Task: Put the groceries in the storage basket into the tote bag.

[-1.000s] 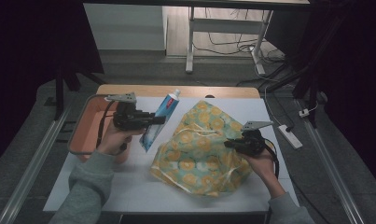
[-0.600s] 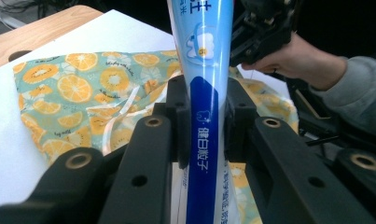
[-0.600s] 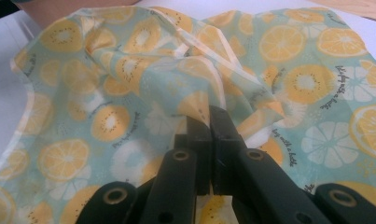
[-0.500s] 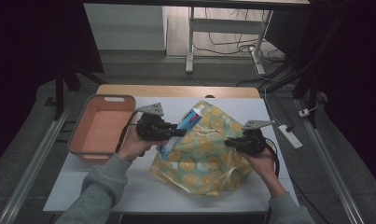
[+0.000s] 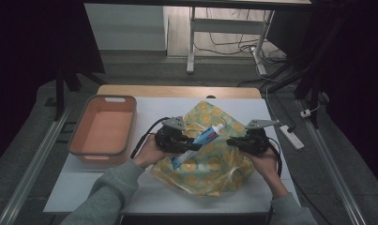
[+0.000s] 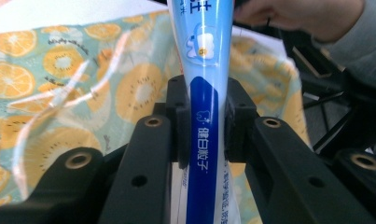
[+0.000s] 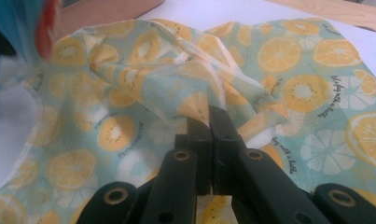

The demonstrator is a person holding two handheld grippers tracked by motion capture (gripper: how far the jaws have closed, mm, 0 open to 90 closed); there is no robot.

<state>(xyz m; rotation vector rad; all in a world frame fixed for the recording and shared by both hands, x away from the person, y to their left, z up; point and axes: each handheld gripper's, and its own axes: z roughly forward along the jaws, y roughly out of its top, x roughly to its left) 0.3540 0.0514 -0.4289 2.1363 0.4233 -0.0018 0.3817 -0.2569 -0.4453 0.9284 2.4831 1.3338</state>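
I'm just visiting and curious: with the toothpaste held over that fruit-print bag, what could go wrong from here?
The left tongs pinch the toothpaste tube near its flat end, so it could tilt or slip. The right tongs hold only a small fold of the thin bag; if that slips, the opening may sag and the tube may miss it.

The left gripper (image 6: 205, 121) is clamping a blue-and-white toothpaste tube (image 6: 203, 56) between its black jaws, the tube pointing up and away over a fruit-print bag (image 6: 83, 79); a hand (image 6: 300, 16) is showing at top right.
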